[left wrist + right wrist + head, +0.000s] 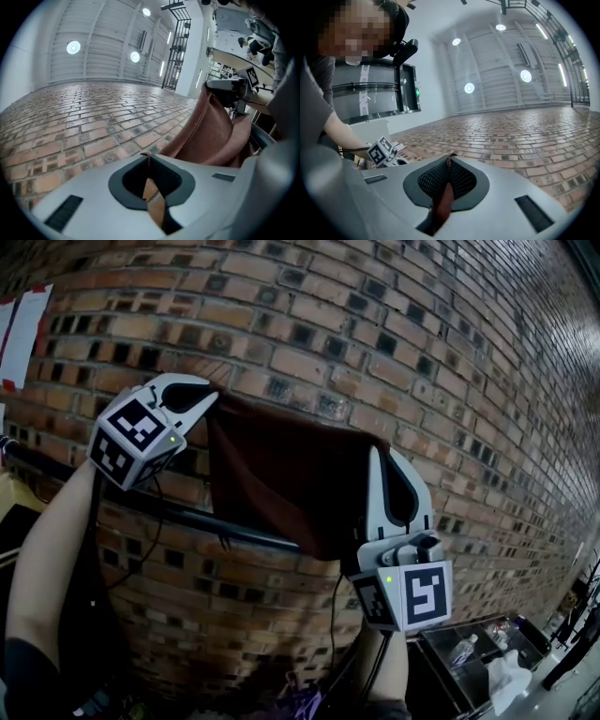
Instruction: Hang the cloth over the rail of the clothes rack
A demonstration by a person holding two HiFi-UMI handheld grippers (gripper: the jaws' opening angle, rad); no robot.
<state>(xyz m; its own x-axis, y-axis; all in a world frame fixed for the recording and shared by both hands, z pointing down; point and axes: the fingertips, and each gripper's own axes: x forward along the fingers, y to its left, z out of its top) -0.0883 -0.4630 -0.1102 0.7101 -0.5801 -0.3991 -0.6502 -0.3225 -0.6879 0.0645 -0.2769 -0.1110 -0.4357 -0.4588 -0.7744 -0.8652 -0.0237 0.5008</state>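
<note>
From the head view only: dark red cloth (pixel 281 474) stretched between left gripper (pixel 212 397) and right gripper (pixel 376 456), in front of black rail (pixel 187 515). Up close: both pinching cloth tight. Held high, tips tilted up.

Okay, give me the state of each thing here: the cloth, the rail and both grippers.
Cloth: held up by its top edge, spread between the grippers.
Rail: cloth hangs in front, not yet draped over it.
Left gripper: shut on cloth.
Right gripper: shut on cloth.
</note>
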